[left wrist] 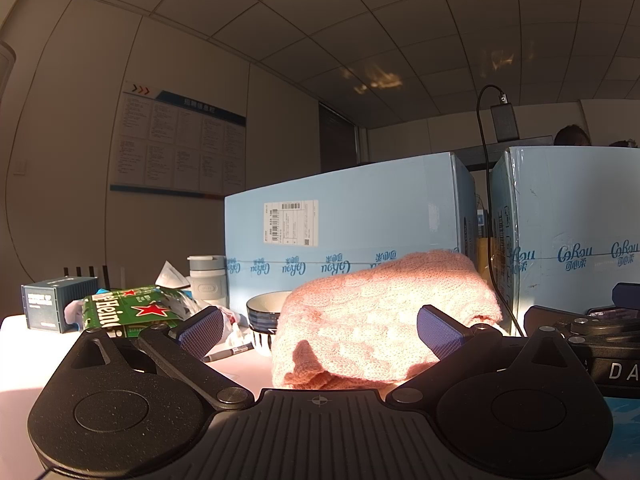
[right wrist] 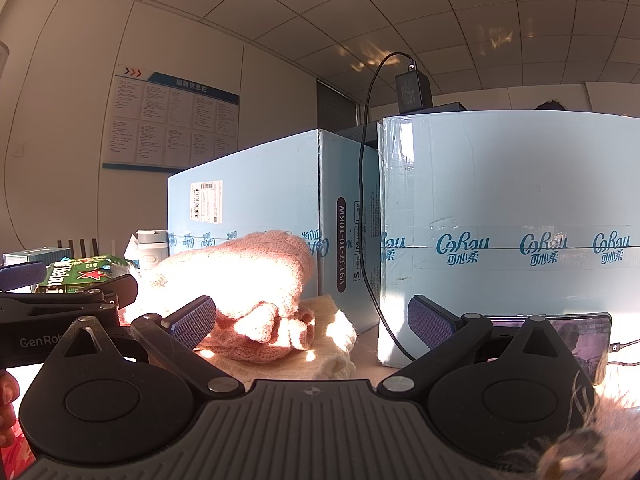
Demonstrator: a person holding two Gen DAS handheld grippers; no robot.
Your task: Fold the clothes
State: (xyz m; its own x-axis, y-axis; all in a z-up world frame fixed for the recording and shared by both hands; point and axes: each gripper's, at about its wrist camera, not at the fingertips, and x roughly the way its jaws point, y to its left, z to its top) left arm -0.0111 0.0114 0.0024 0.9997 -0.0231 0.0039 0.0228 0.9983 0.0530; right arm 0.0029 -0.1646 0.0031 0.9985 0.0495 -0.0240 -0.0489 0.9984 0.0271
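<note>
Desk (left wrist: 16, 332) cluttered; both tongs (left wrist: 320, 332) (right wrist: 312, 322) released, empty. Pink sweater (left wrist: 384, 320) at 12 o'clock: best gripped at hem, folded evenly.

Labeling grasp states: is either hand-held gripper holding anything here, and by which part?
Nothing held. Left hand-held gripper and right hand-held gripper are both open, short of the pink knit sweater.

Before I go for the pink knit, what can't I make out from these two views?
- Pink knit sweater: right view, sunlight glare washes out its folds.
- Cream knit beneath: mostly covered by the pink one.
- Striped bowl: left view, half hidden behind the sweater.
</note>
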